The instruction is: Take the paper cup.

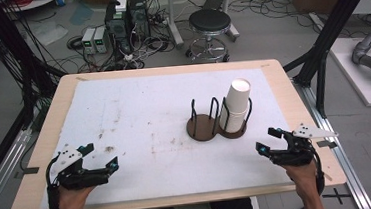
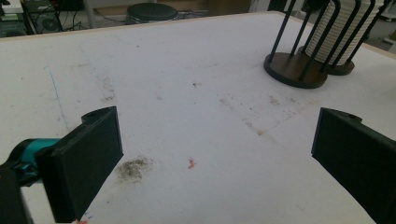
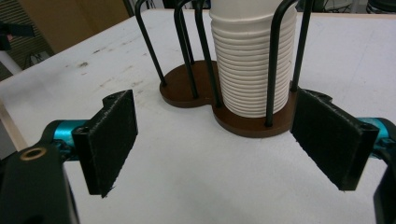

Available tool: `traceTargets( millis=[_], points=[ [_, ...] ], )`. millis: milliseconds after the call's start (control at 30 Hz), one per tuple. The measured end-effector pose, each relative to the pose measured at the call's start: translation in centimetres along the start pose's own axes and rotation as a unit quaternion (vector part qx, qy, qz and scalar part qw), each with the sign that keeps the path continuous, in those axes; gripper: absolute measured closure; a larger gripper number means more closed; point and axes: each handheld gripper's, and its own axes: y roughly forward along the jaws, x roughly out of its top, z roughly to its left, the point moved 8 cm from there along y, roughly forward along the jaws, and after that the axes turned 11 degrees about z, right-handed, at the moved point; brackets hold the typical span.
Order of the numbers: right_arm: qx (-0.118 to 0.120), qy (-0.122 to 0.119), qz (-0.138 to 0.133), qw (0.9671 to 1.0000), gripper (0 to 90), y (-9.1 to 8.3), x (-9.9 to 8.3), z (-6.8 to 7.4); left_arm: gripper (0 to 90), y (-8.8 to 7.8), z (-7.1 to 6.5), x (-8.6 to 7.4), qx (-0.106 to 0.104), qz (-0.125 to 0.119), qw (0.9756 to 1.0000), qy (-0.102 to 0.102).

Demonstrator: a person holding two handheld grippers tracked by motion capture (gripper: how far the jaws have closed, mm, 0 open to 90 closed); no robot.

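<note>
Where frame crops cup stack point(image 3: 252, 60), top unseen; tools apart.

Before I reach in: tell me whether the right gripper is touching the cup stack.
Apart. The high view shows bare white table between the right gripper and the cup stack; its open jaws hold nothing.

- We see the holder point(image 1: 210, 126) on the table point(image 1: 124, 114), right of its middle.
- The cup stack point(image 1: 236, 105) stands in the holder's right ring; the left ring point(image 1: 201, 125) is bare.
- From the holder, the left gripper point(image 1: 100, 161) lies at eight o'clock, the right gripper point(image 1: 268, 140) at four.
- A stool point(image 1: 209, 22) stands behind the table, at twelve.
</note>
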Motion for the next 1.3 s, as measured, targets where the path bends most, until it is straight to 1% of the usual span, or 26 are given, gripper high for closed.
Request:
traceTargets(
  millis=[167,333,533,633,800,867,1033,1067,1100,1133,1300],
  points=[
    [0.001,0.002,0.002,1.0,15.3,0.0,-0.1,-0.1,1.8,0.1,0.0,-0.1,0.001,0.003,1.0,0.002],
    [0.0,0.002,0.003,1.0,15.3,0.0,-0.1,0.0,1.8,0.0,-0.1,0.0,-0.001,0.0,1.0,0.001],
    [0.001,-0.006,0.003,1.0,15.3,0.1,0.2,0.3,1.8,-0.1,-0.1,0.0,0.001,0.001,1.0,0.005],
    [0.001,-0.008,0.004,1.0,15.3,0.0,0.4,0.4,1.8,-0.3,-0.1,0.0,0.001,-0.002,1.0,0.004],
    [0.005,-0.017,0.004,0.9998,15.3,-0.3,0.7,0.7,1.8,-0.5,0.2,0.0,0.002,-0.005,1.0,0.0],
    [0.002,-0.019,0.002,0.9998,15.3,-0.4,1.0,0.6,1.8,-0.6,0.3,0.0,0.003,-0.005,1.0,-0.003],
    [0.011,-0.024,-0.001,0.9997,15.2,-0.7,1.5,0.7,1.8,-0.7,0.5,-0.1,0.004,-0.006,1.0,-0.004],
    [0.019,-0.033,0.0,0.9993,15.3,-0.8,1.8,0.9,1.8,-0.6,0.5,-0.1,0.006,-0.005,1.0,-0.003],
    [0.019,-0.033,0.0,0.9993,15.3,-0.8,1.8,0.9,1.8,-0.6,0.5,-0.1,0.006,-0.005,1.0,-0.003],
    [0.026,-0.04,0.006,0.9988,15.2,-0.8,2.0,0.9,1.8,-0.5,0.4,-0.1,0.007,-0.004,1.0,0.0],
    [0.037,-0.056,0.011,0.9977,15.3,-1.1,3.0,0.5,1.8,-0.5,0.4,0.0,0.003,-0.003,1.0,0.0]
  ],
)
